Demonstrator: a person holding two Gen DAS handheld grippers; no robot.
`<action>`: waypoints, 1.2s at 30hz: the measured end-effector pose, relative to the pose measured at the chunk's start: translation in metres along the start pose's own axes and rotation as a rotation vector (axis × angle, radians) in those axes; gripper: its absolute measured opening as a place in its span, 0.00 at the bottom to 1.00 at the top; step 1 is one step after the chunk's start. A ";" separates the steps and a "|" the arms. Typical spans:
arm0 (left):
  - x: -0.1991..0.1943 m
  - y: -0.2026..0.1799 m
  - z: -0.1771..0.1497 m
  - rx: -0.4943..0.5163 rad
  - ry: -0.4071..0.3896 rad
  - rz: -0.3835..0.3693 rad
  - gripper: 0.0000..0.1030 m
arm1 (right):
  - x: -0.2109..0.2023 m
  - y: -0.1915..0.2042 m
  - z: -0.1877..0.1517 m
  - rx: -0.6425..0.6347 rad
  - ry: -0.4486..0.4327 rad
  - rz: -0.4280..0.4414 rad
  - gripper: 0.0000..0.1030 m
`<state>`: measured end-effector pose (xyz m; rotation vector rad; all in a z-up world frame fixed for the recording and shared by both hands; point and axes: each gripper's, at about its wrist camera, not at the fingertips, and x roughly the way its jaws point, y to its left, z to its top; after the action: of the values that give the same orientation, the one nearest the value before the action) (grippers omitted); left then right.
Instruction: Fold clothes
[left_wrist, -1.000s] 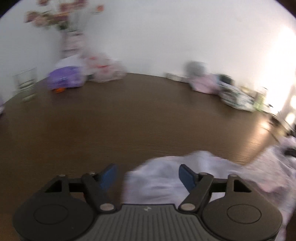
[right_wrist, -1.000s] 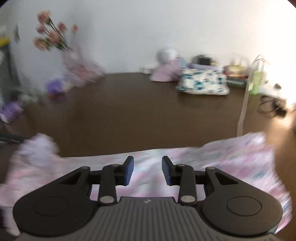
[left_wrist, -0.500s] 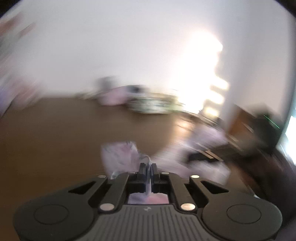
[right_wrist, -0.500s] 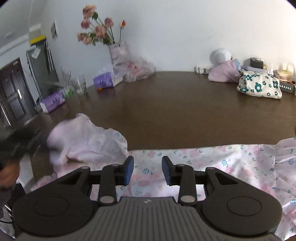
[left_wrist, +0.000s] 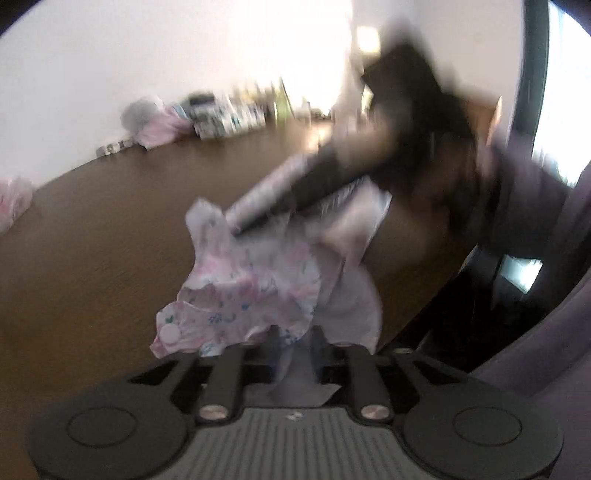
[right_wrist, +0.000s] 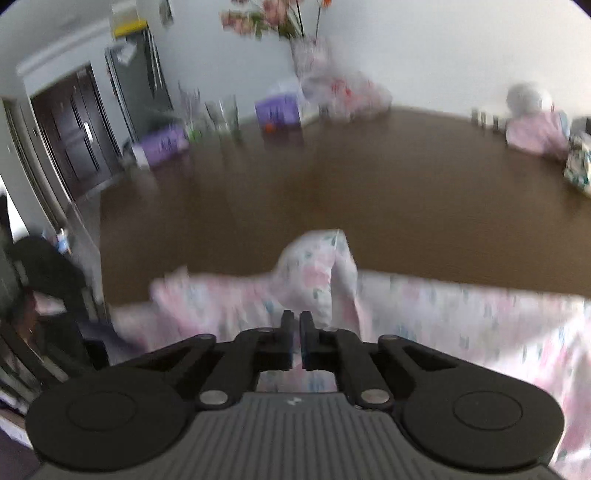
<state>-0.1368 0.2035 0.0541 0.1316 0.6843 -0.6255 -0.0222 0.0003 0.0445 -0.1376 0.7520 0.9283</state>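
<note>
Crumpled pink floral garment (right_wrist: 424, 314), partly bunched and lifted, along the brown table's near edge.

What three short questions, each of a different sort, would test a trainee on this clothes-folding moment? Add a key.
1. True or false: the jaws of the right gripper stand wide apart.
2. What does the floral garment lie across? A) a dark wooden table B) a bed C) a tiled floor
3. In the right wrist view, what stands at the table's far edge, with pink blooms on top?

Key
1. False: they are shut, with a raised fold of the garment at their tips.
2. A
3. A vase of flowers.
</note>
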 end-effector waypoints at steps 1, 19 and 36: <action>-0.008 0.007 0.001 -0.058 -0.042 0.024 0.60 | -0.001 0.000 -0.004 0.008 -0.001 -0.006 0.05; 0.039 -0.007 0.020 -0.659 0.160 0.431 0.77 | -0.067 -0.050 -0.016 0.056 -0.163 -0.318 0.08; 0.084 -0.049 0.121 -0.327 -0.081 0.339 0.08 | -0.081 -0.082 -0.062 0.322 -0.188 -0.134 0.15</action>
<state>-0.0485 0.0844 0.0992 -0.0806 0.6589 -0.1878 -0.0220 -0.1300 0.0335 0.1782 0.6985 0.6726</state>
